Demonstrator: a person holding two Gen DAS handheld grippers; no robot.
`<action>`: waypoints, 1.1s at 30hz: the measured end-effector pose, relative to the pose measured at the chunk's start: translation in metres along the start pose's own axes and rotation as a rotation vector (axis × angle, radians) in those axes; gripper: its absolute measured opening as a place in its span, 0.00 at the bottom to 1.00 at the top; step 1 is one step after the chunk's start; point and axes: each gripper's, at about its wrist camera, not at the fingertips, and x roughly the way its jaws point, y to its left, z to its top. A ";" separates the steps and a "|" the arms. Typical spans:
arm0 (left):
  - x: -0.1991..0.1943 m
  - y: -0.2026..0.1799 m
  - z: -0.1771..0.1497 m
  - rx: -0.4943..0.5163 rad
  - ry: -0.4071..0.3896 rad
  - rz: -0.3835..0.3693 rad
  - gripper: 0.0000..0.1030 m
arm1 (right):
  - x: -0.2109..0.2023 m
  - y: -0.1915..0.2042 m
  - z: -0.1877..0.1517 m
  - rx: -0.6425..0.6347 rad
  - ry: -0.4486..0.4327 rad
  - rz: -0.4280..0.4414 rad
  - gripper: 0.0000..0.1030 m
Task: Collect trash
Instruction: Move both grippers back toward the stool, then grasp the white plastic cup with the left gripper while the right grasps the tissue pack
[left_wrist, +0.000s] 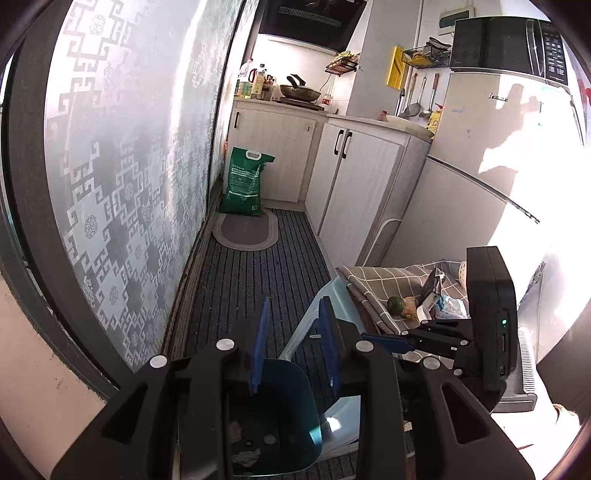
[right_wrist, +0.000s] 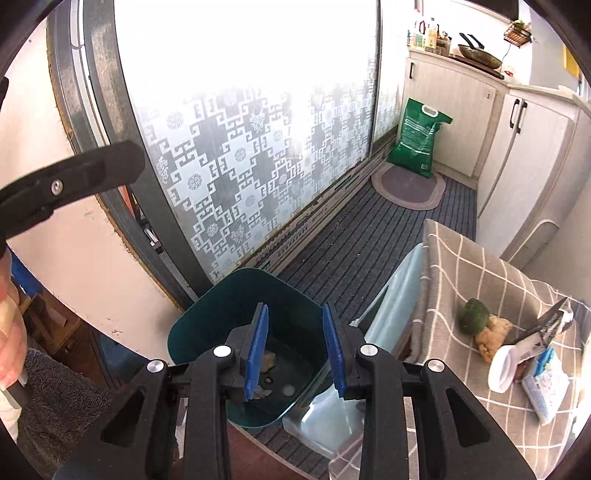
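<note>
A dark teal trash bin (right_wrist: 207, 317) stands on the floor with a few scraps (right_wrist: 269, 360) at its bottom; it also shows in the left wrist view (left_wrist: 284, 413). My right gripper (right_wrist: 295, 350) is open and empty, directly above the bin. My left gripper (left_wrist: 295, 347) is open and empty, above the bin's far edge. On a checked cloth (right_wrist: 476, 273) lie a green lump (right_wrist: 474, 316), a tan crumpled piece (right_wrist: 493, 334), a dark wrapper (right_wrist: 546, 325), a white cup-like piece (right_wrist: 503, 367) and a blue-white packet (right_wrist: 546, 387). The right gripper's body (left_wrist: 487, 317) shows in the left view over this trash.
A pale blue plastic stool (right_wrist: 399, 302) stands between bin and clothed surface. A frosted patterned glass door (right_wrist: 258, 166) runs along the left. A green sack (right_wrist: 419, 138) and oval mat (right_wrist: 408, 186) lie at the far end by white cabinets (right_wrist: 524, 147). Striped floor mat (right_wrist: 362, 243).
</note>
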 end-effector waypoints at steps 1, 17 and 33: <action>0.002 -0.004 0.000 0.005 0.002 -0.003 0.29 | -0.008 -0.007 0.000 0.003 -0.013 -0.015 0.30; 0.075 -0.105 -0.017 0.102 0.128 -0.133 0.31 | -0.081 -0.124 -0.046 0.136 -0.089 -0.206 0.30; 0.163 -0.168 -0.048 0.122 0.283 -0.164 0.33 | -0.103 -0.186 -0.102 0.234 -0.067 -0.213 0.30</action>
